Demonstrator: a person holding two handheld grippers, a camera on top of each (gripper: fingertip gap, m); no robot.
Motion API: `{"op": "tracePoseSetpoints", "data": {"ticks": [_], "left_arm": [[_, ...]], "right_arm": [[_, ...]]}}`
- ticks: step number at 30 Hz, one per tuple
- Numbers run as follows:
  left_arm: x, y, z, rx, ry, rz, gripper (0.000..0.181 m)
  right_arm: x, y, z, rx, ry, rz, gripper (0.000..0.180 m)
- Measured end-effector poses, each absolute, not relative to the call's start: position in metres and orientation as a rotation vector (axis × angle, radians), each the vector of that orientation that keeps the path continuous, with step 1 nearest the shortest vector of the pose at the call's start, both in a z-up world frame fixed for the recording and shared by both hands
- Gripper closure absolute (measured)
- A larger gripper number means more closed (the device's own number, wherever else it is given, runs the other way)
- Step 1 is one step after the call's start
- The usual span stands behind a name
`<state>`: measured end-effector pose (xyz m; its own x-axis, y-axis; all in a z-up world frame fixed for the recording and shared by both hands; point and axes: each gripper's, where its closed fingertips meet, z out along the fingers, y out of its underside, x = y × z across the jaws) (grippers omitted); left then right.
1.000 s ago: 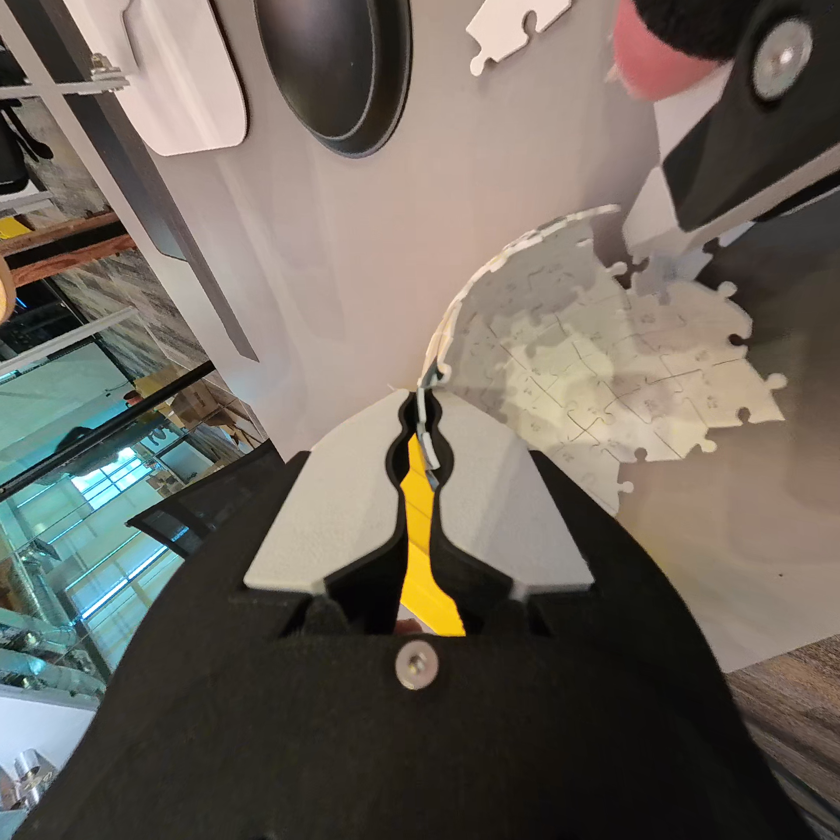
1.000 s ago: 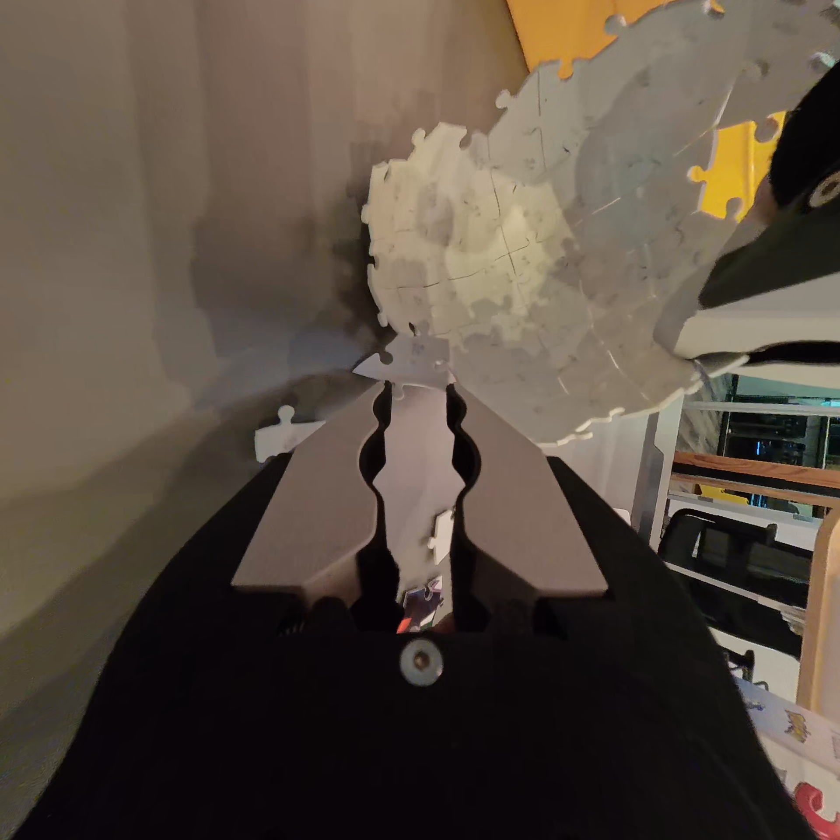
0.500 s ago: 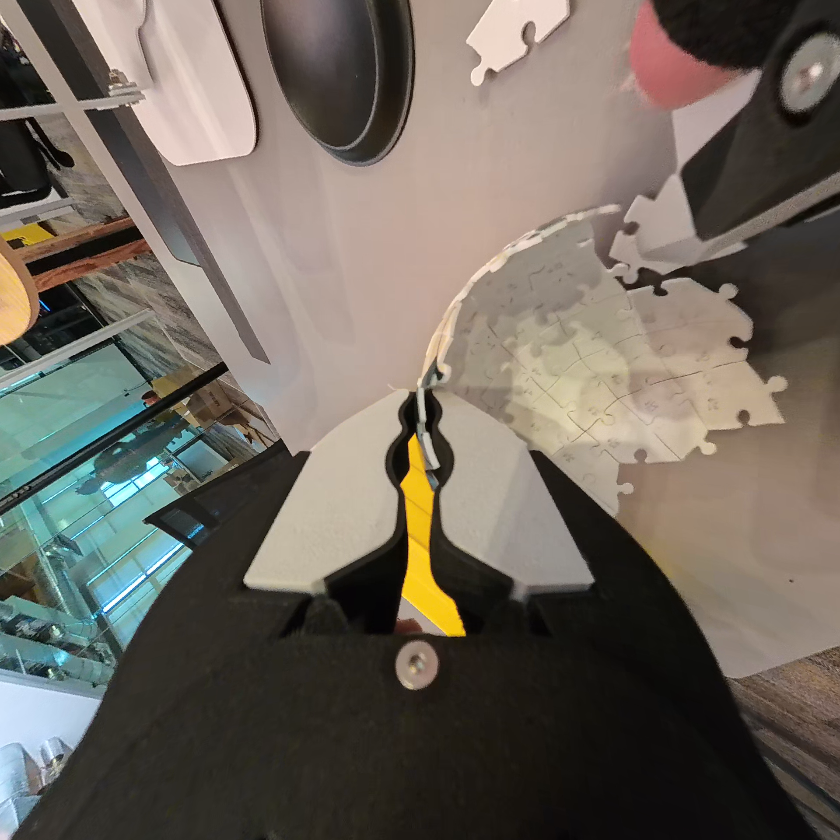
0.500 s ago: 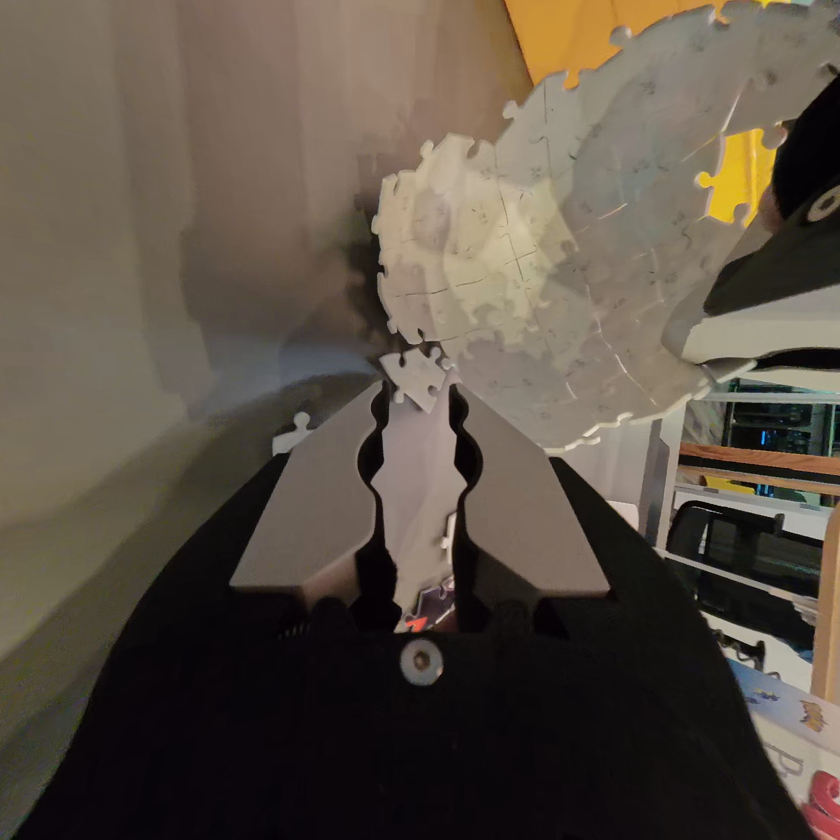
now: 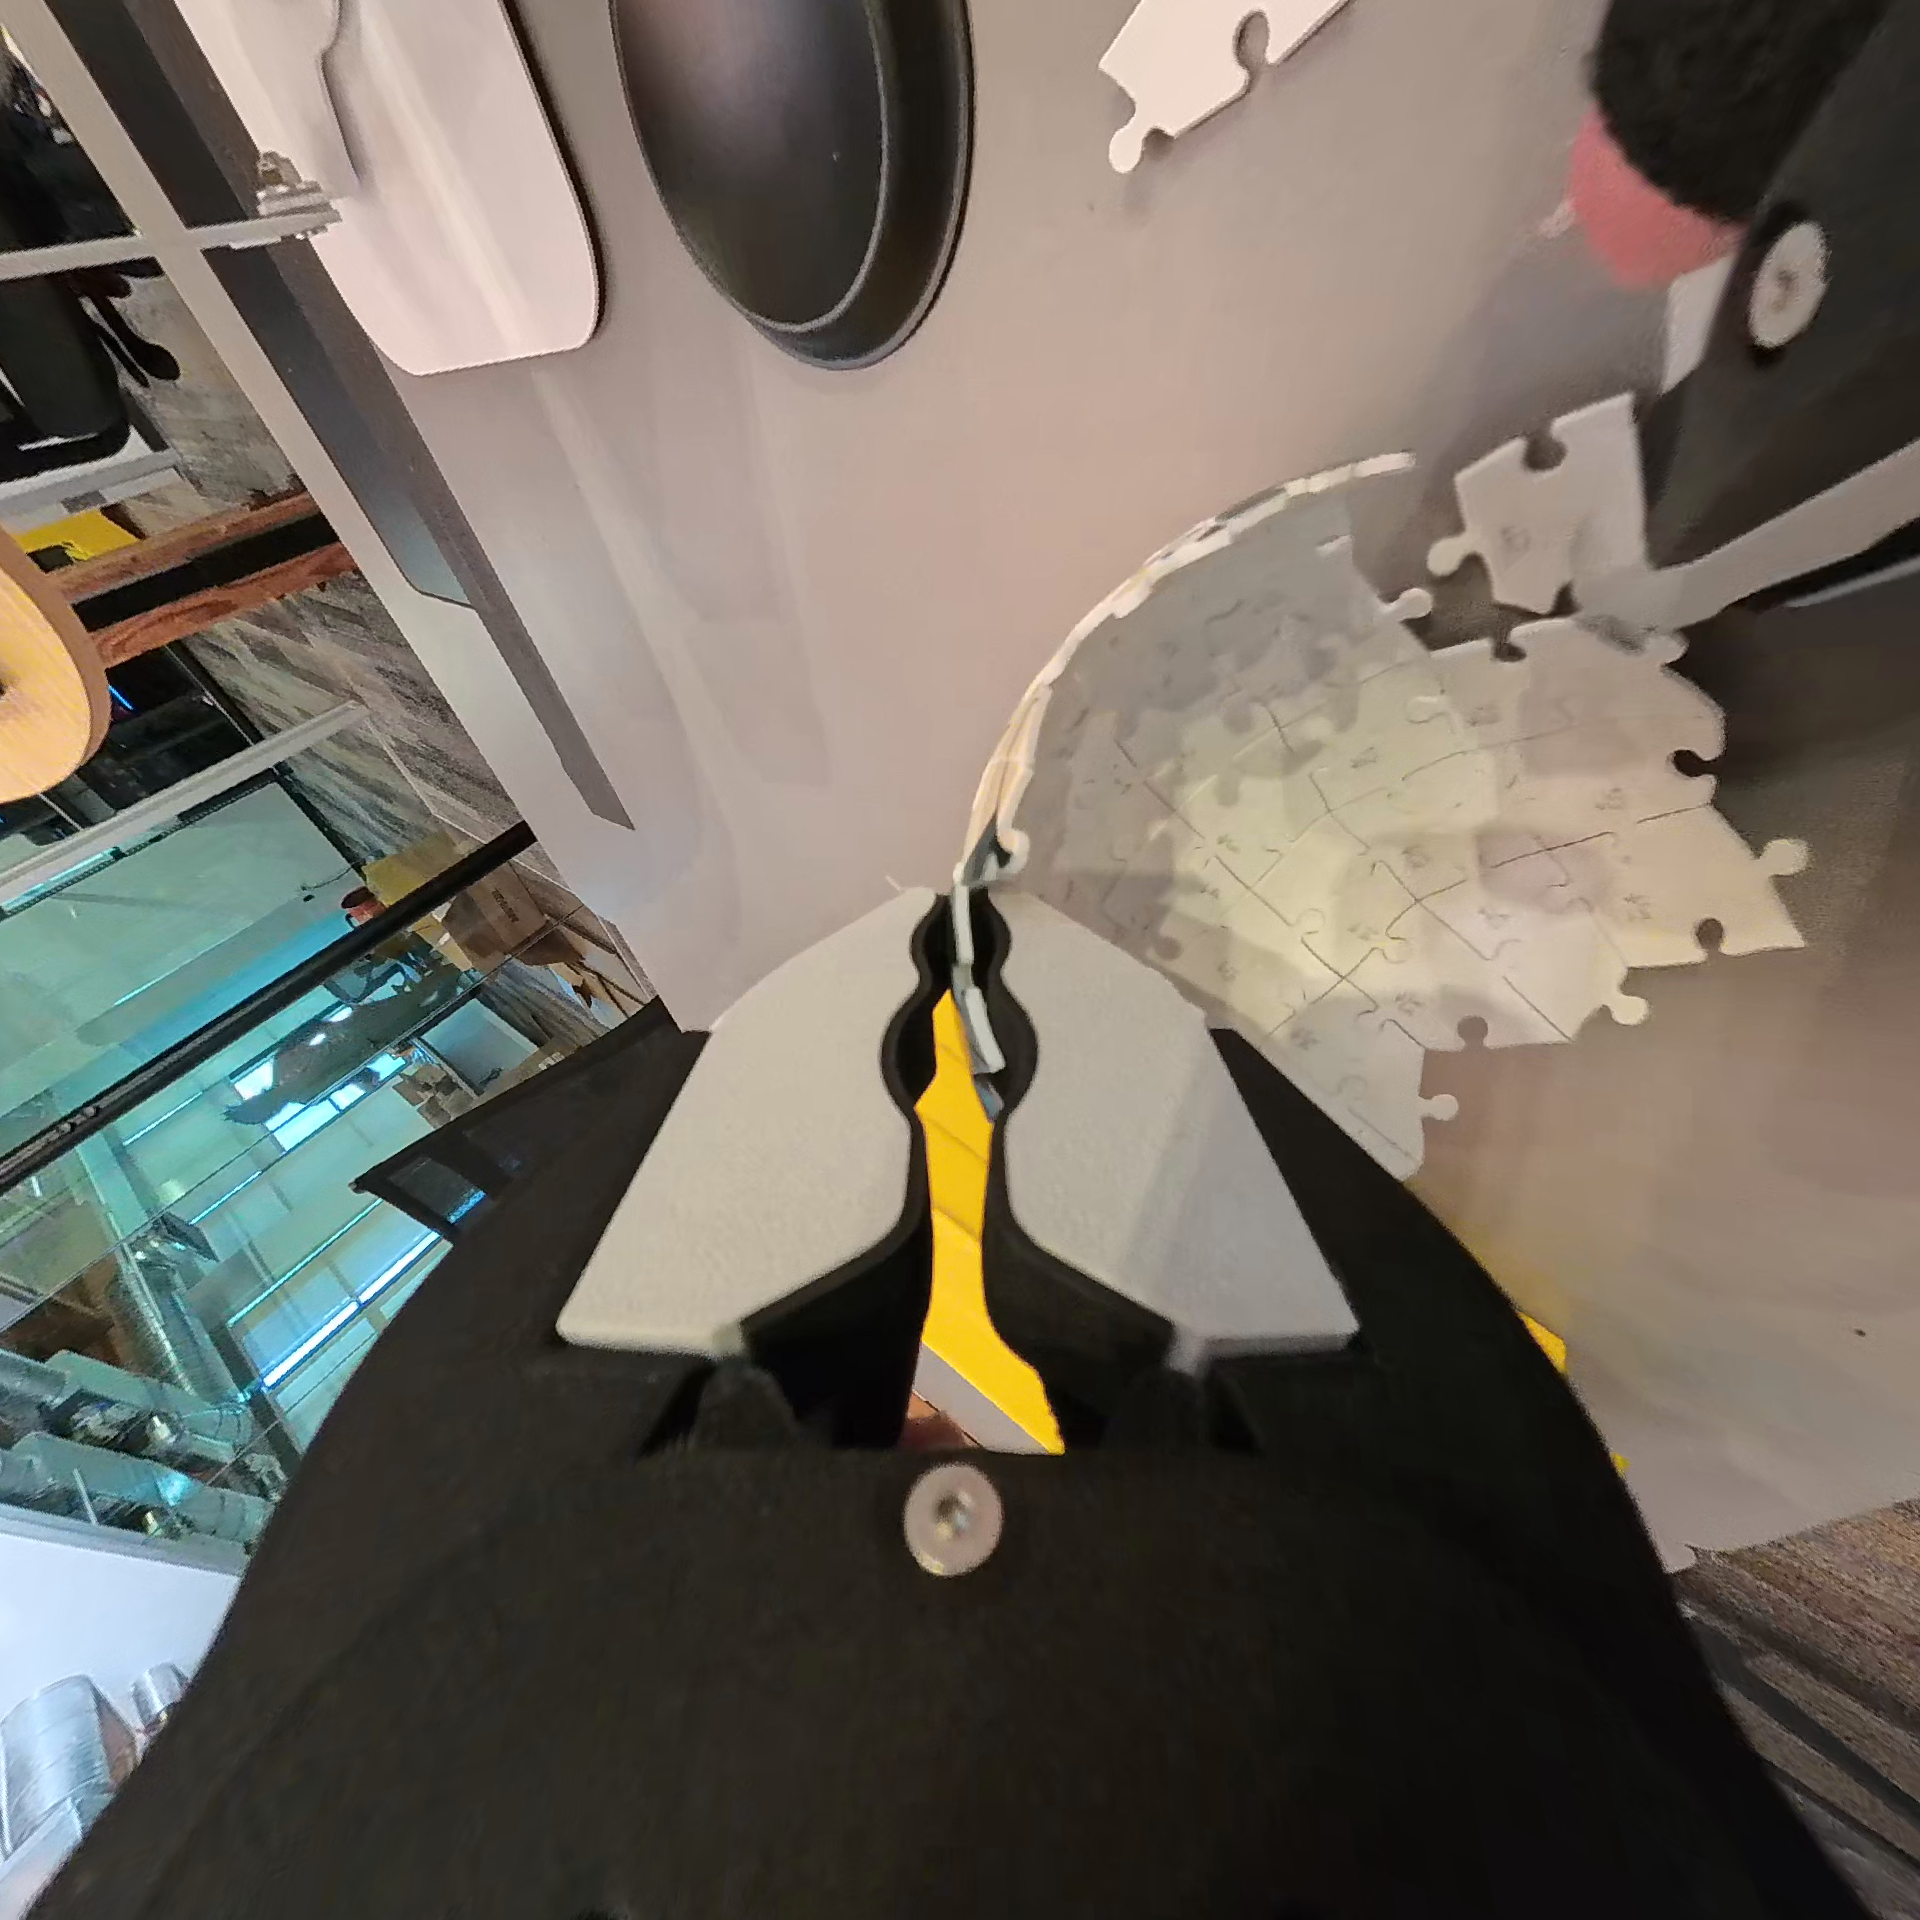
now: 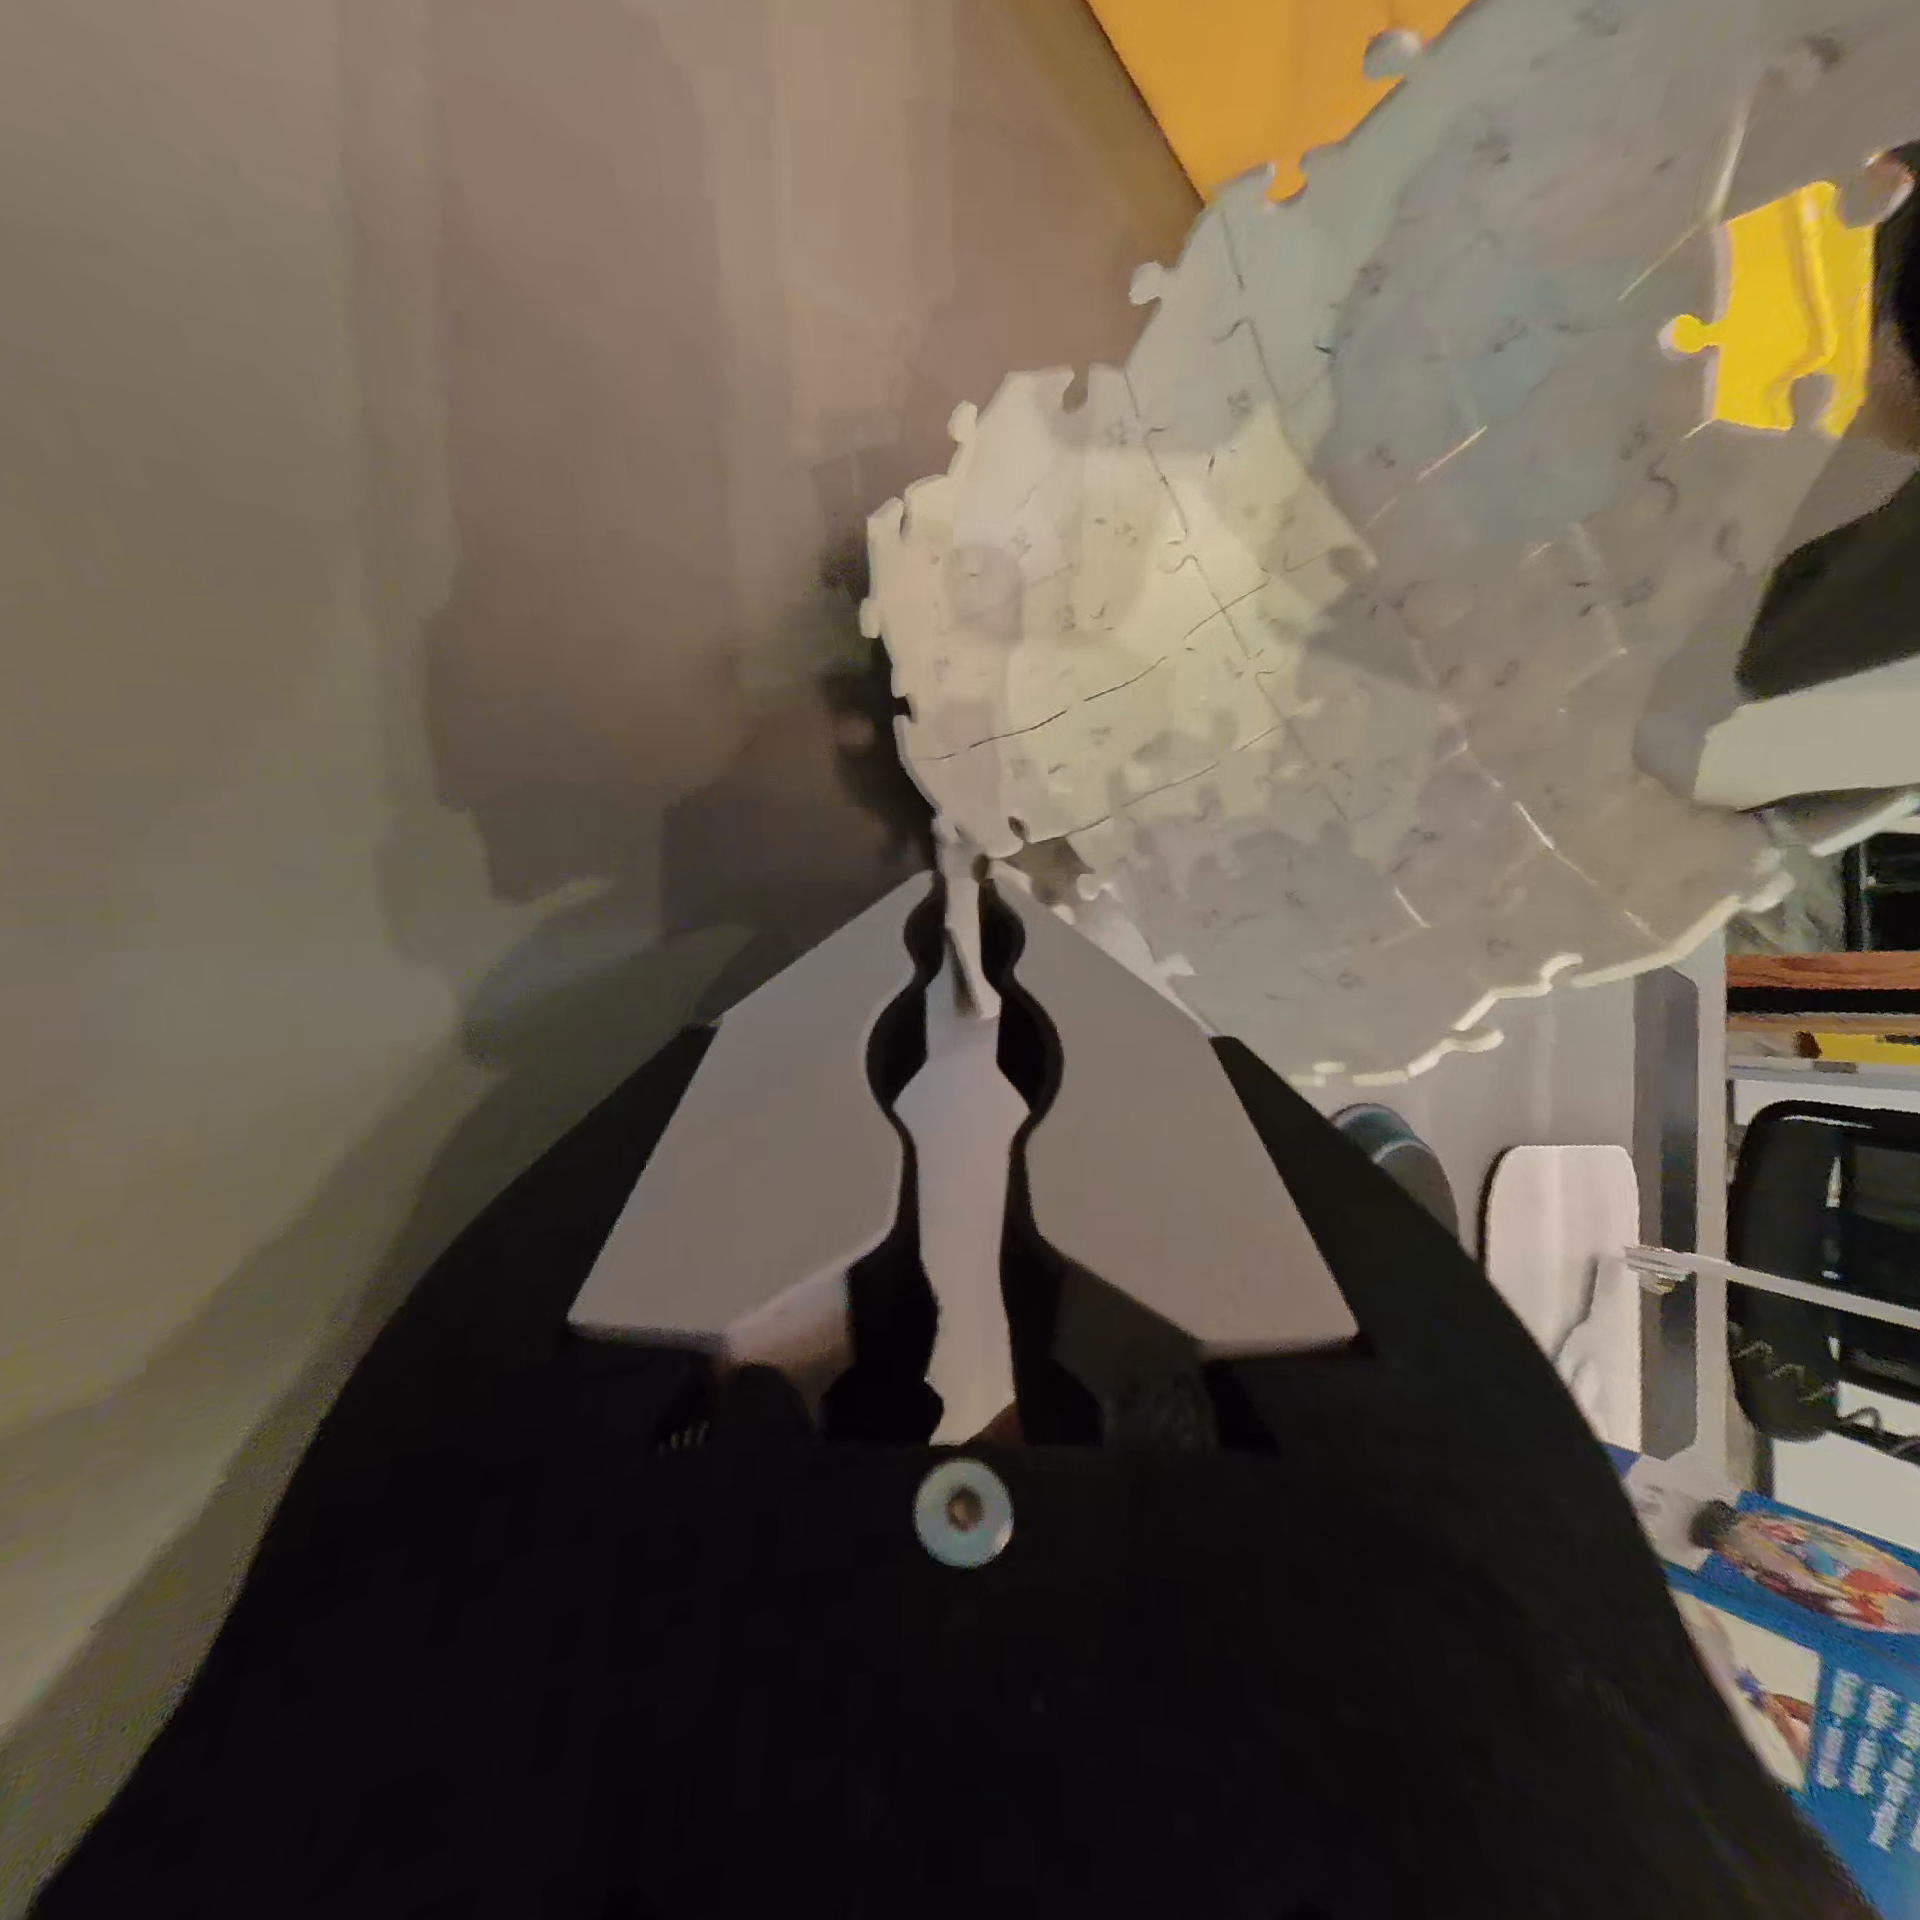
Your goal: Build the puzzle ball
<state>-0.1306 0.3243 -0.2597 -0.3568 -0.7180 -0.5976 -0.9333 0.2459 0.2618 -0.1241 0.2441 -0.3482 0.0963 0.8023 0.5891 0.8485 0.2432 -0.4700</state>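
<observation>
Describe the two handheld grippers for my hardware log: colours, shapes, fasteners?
Both look alike. The left gripper and right gripper each have a broad matte black body with one silver screw in the middle. Two light grey, wedge-shaped fingers taper forward, with wavy black inner edges. No cables or markings show. In the left wrist view, dark fuzzy fabric, perhaps a sleeve or glove, sits behind the right gripper.

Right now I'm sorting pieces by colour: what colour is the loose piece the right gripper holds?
Plain white puzzle piece, clearest in the left wrist view.
</observation>
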Motion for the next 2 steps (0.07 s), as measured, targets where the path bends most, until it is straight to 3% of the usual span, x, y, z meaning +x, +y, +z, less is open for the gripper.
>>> {"op": "tracePoseSetpoints", "data": {"ticks": [1, 2], "left_arm": [[-0.1312, 0.3252, -0.2597, -1.519, 2.168, 0.840, 0.177], [-0.1316, 0.3261, -0.2597, -1.520, 2.166, 0.839, 0.177]], "right_arm": [[-0.1242, 0.2443, -0.3496, -1.554, -1.680, -0.068, 0.180], [-0.1245, 0.2445, -0.3495, -1.558, -1.668, -0.065, 0.180]]}}
